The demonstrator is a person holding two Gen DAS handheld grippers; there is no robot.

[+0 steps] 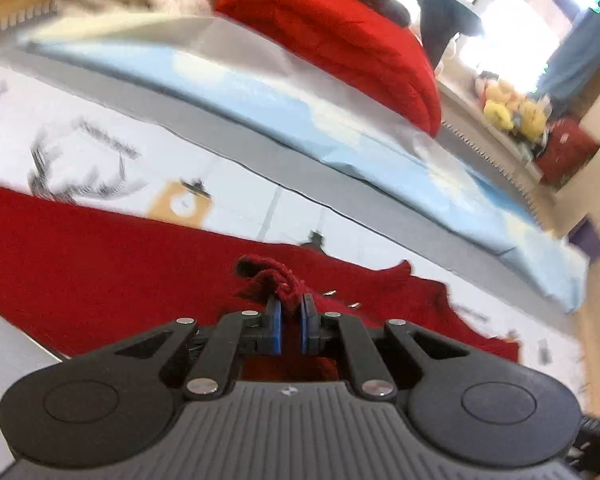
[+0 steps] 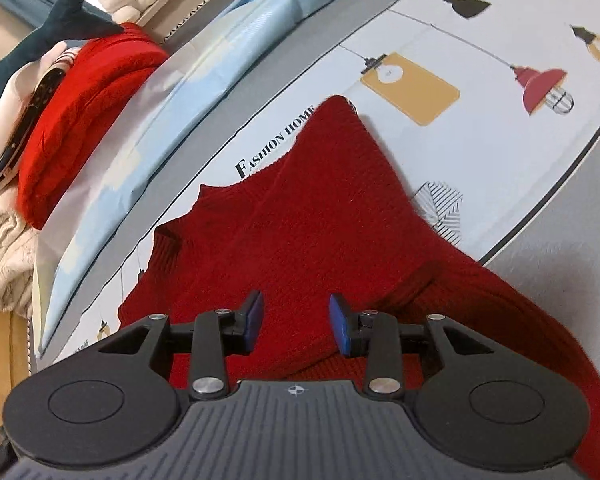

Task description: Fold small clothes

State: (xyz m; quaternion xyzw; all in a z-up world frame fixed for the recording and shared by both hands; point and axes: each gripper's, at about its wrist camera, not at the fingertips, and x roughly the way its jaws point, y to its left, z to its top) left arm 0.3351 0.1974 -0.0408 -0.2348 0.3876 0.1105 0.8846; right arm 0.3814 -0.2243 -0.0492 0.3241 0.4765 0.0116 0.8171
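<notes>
Left gripper (image 1: pixel 291 309) pinching red sweater (image 1: pixel 100 256) edge – seemingly lifted.

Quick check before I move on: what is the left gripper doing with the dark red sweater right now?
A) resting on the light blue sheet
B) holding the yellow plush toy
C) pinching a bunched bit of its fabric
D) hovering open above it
C: in the left wrist view the left gripper has its blue pads closed on a raised bunch of the dark red sweater.

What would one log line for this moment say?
left hand-held gripper: shut on dark red sweater edge | right hand-held gripper: open over sweater
</notes>
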